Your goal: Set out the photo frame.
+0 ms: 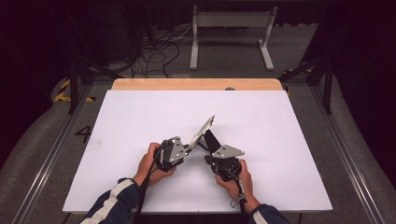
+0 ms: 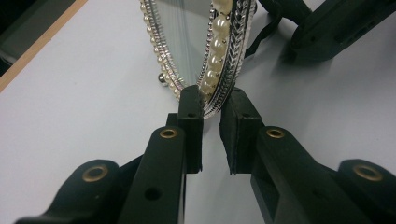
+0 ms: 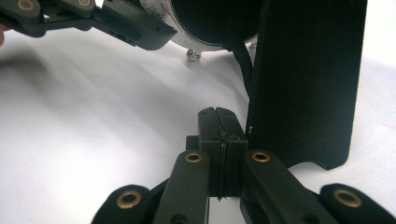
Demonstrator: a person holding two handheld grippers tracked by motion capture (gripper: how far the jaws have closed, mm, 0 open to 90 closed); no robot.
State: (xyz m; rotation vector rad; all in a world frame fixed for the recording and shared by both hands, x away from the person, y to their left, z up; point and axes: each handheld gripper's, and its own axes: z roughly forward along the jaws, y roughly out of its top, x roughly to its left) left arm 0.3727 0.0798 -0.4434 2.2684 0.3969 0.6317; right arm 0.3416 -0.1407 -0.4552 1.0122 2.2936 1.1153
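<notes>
Pinching the oval pearl-rimmed silver mirror [image 2: 196, 46] edge with my left gripper [image 2: 212, 100]; right gripper [image 3: 218, 122] clamped empty at its black stand's [image 3: 303, 84] nine o'clock. I'd hold firm, nudge gently.

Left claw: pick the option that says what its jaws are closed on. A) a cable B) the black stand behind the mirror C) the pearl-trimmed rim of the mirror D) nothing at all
C: in the left gripper view the left claw has its two black jaws either side of the mirror, pressed on its pearl-and-silver rim, while the black stand rises beside the shut right claw.
</notes>
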